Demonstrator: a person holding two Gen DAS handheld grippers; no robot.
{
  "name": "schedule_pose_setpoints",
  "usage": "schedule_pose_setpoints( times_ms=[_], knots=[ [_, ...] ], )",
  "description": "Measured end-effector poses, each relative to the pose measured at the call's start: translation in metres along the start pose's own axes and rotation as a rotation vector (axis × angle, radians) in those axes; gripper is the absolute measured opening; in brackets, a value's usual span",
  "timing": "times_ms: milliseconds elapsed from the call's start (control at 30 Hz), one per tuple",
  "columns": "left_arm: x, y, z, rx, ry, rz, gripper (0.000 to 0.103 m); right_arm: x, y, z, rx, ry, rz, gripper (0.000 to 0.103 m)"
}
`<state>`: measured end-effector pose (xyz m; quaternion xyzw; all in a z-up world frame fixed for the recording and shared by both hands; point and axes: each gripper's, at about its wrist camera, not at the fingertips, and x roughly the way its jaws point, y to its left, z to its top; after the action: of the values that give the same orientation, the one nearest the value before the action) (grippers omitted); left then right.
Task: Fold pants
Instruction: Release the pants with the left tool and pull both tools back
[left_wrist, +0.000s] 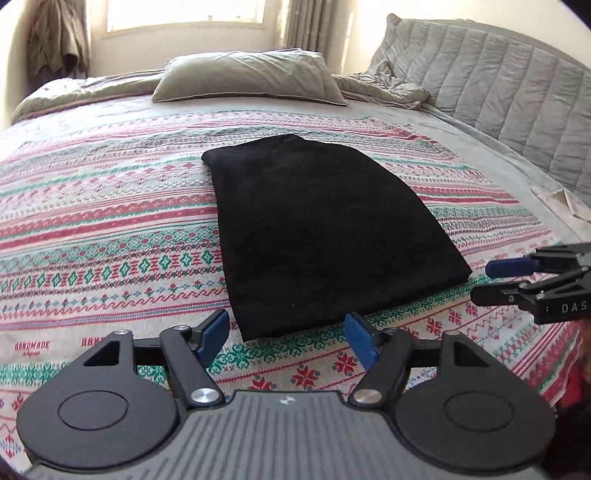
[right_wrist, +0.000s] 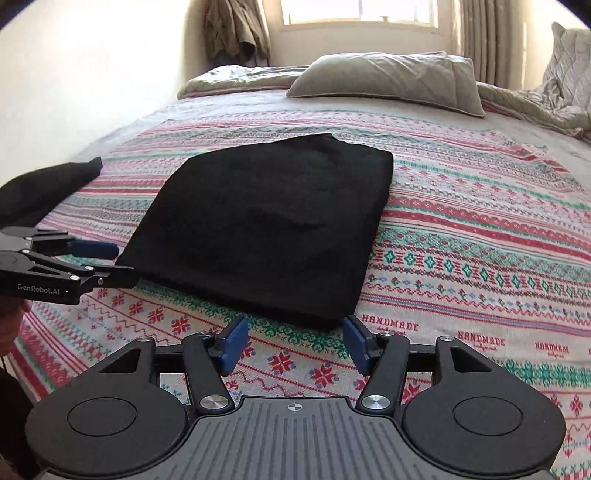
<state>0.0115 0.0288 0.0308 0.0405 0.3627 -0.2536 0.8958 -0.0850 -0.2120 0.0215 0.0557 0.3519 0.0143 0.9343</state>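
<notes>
Black pants (left_wrist: 325, 236) lie folded into a flat, roughly rectangular stack on the patterned bedspread (left_wrist: 103, 229), about mid-bed, nothing touching them.

Left gripper (left_wrist: 286, 339): jaws spread wide, nothing between the blue pads (left_wrist: 212, 338). It sits low just off the near edge of the stack, near its left corner. From the right wrist view the same gripper (right_wrist: 118, 264) comes in from the left, tips right at the stack's near-left corner; can't tell if they touch the fabric.

Right gripper (right_wrist: 293, 341): also spread wide and holding nothing, near edge of the pants (right_wrist: 273, 225) just ahead of it. In the left wrist view it (left_wrist: 484, 280) sits just beside the stack's right corner.

A second piece of dark cloth (right_wrist: 44, 188) lies at the left edge of the bed, apart from the stack. Grey pillow (left_wrist: 247, 75) and rumpled blanket (left_wrist: 384, 85) at the far end.
</notes>
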Motion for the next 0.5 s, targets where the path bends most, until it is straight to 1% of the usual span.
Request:
schedule_pose_setpoints(
  times_ms=[67, 100, 167, 200, 233, 300, 400, 500],
  knots=[
    [-0.005, -0.001, 0.003, -0.043, 0.003, 0.016, 0.100, -0.009, -0.002, 0.001, 0.049, -0.003, -0.015, 0.064],
    [-0.008, -0.003, 0.005, -0.060, 0.005, 0.037, 0.102, -0.013, -0.002, 0.002, 0.070, -0.001, -0.028, 0.066],
    [-0.012, -0.009, 0.007, -0.070, 0.004, 0.085, 0.103, -0.021, -0.001, 0.002, 0.095, -0.001, -0.062, 0.069],
    [-0.013, -0.013, 0.007, -0.070, 0.004, 0.108, 0.103, -0.025, 0.001, 0.002, 0.096, -0.009, -0.081, 0.073],
    [-0.014, -0.017, 0.008, -0.073, 0.006, 0.128, 0.103, -0.029, 0.004, 0.002, 0.091, -0.020, -0.097, 0.080],
    [-0.014, -0.022, 0.009, -0.082, 0.026, 0.156, 0.103, -0.035, 0.008, 0.002, 0.089, -0.038, -0.117, 0.089],
    [-0.013, -0.028, 0.008, -0.115, 0.058, 0.192, 0.103, -0.037, 0.011, 0.002, 0.118, -0.036, -0.124, 0.093],
    [-0.011, -0.032, 0.006, -0.129, 0.103, 0.255, 0.103, -0.032, 0.011, 0.001, 0.150, -0.010, -0.148, 0.095]
  ],
)
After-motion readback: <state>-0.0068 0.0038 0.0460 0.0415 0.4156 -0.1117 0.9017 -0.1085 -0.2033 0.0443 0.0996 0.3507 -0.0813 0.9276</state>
